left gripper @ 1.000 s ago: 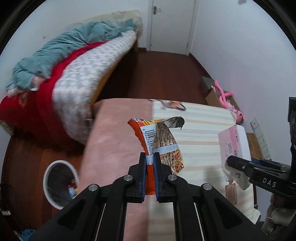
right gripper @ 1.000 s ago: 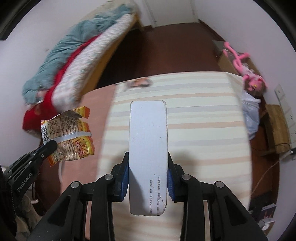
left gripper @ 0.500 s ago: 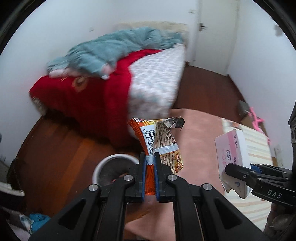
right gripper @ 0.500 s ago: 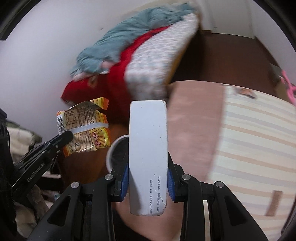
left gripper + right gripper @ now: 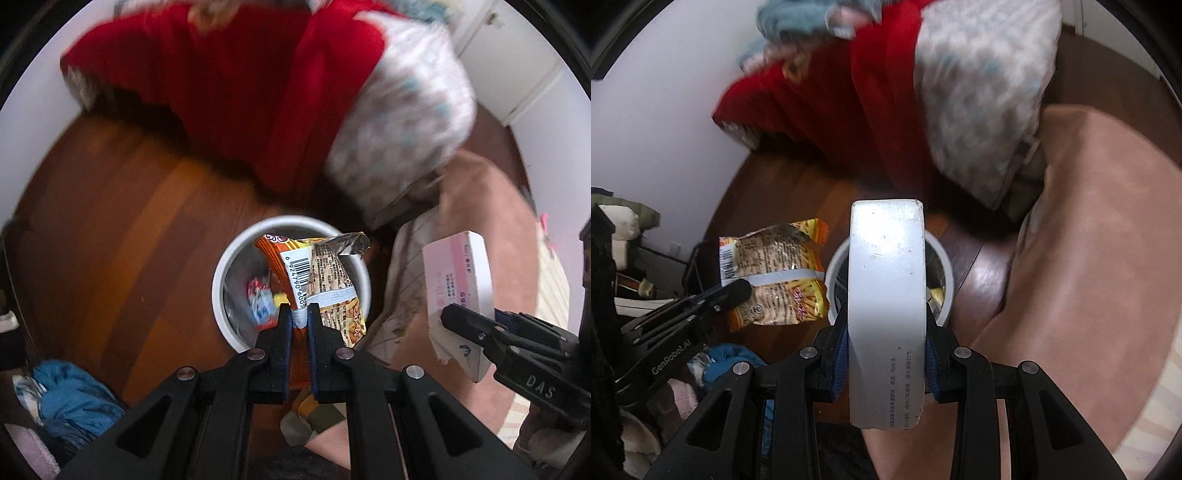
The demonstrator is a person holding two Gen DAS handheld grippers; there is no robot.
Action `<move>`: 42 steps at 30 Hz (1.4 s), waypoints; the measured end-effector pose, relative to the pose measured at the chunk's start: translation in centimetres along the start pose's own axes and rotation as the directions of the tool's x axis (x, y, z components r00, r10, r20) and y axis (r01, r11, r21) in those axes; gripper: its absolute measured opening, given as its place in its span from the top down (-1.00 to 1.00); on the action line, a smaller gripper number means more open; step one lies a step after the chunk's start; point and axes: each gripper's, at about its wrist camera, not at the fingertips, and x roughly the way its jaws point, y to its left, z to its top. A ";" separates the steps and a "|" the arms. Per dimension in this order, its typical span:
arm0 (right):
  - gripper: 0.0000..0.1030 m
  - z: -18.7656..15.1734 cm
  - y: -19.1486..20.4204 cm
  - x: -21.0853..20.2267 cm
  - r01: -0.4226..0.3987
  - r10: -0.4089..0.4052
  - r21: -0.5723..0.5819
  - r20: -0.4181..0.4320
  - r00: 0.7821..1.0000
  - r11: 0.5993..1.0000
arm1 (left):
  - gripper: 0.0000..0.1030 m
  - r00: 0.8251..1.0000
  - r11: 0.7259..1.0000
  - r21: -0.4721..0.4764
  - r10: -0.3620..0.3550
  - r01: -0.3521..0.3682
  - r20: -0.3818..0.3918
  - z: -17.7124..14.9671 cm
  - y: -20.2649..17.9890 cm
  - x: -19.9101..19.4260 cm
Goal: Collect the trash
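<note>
White round bin (image 5: 221, 277) on the wood floor (image 5: 110, 221) holds bright wrappers (image 5: 260, 301) at its bottom. Left gripper (image 5: 295, 312) is clenched on a crinkly orange snack packet (image 5: 325, 273) held upright over the bin's mouth. Right gripper (image 5: 886, 334) clamps a flat, stiff white box (image 5: 886, 295), long axis pointing forward over the bin (image 5: 945, 273).

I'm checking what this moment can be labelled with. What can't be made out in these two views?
- Bin contents: left wrist view, mostly hidden behind the snack wrapper; right wrist view, behind the white box.
- Bedding: motion-blurred in both views.
- Print on the box: too small in the right wrist view.
- Clothes pile: cut off by the fisheye edge in the left wrist view.
- Left gripper and right gripper: each shut on its item.
</note>
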 end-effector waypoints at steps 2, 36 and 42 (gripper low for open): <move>0.31 0.9 -0.1 3.1 0.017 -0.017 -0.002 -0.051 0.999 1.000 | 0.89 0.998 1.000 -0.018 -0.014 0.013 -0.053 0.6 0.7 2.3; -1.00 2.2 1.1 10.7 0.204 -0.234 -0.143 -0.237 0.943 0.968 | -0.98 0.990 0.977 -0.158 0.143 -0.143 -0.011 -4.1 5.4 0.2; -1.00 0.0 2.6 5.6 0.186 -0.208 -0.141 -0.169 0.963 0.972 | -0.98 0.988 0.981 -0.147 0.138 -0.127 0.063 -6.4 3.9 -4.7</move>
